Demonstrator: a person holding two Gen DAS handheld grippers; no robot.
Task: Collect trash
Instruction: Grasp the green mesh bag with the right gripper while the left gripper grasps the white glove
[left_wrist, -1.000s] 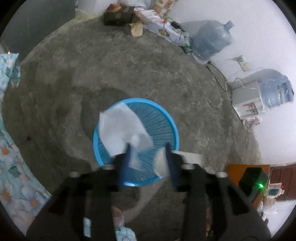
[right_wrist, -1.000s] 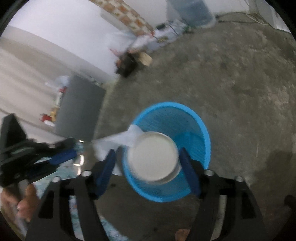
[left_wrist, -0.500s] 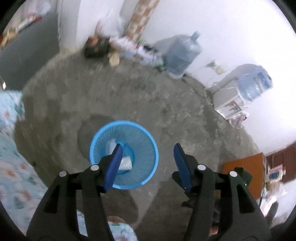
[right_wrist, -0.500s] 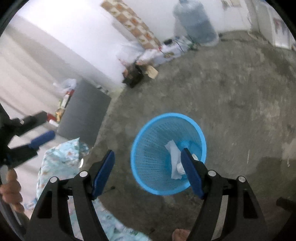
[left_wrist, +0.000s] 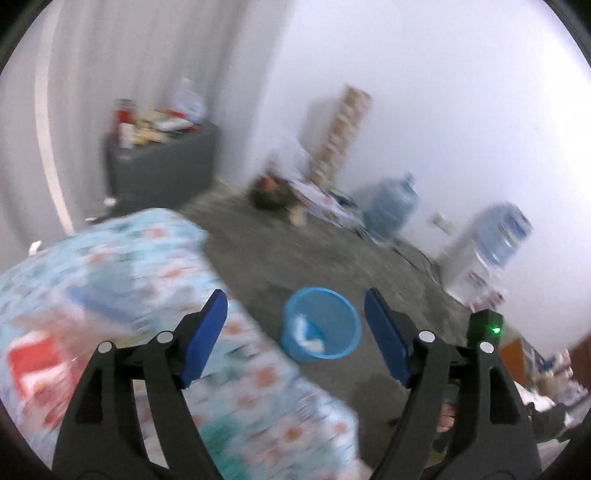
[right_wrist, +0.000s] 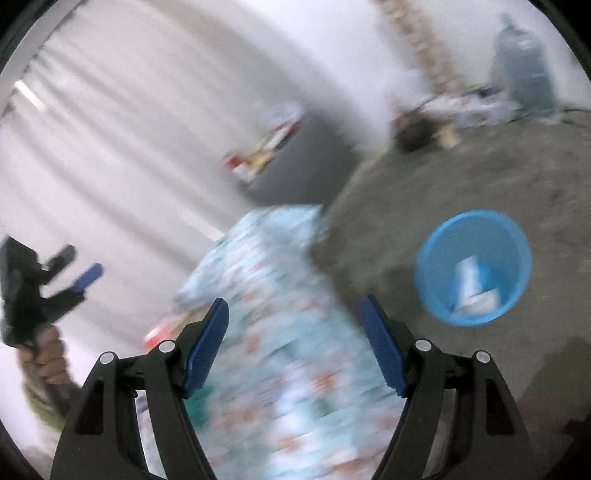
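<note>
left wrist view has the left gripper (left_wrist: 295, 343) wide open and empty, like the right gripper (right_wrist: 293, 341), with the blue basket (left_wrist: 345, 325) and its white trash (left_wrist: 308, 332) ahead on the floor, floral bedding (left_wrist: 110, 266) lower-left, likely the nearer search area.

**Materials and surface finishes**

Basket (left_wrist: 320, 334): blue plastic, perforated mesh wall, slightly glossy; holds white crumpled paper (right_wrist: 474, 291). Floor (right_wrist: 480, 177): bare grey concrete, rough and matt. Cloth (left_wrist: 122, 266): floral-printed fabric, soft, matt, blurred. Left gripper (left_wrist: 295, 341) and right gripper (right_wrist: 294, 341): matt black plastic arms, textured blue pads (right_wrist: 207, 350), shiny metal screws. Bottle (left_wrist: 391, 210): translucent bluish plastic. Wall (left_wrist: 443, 92): smooth white paint.
</note>
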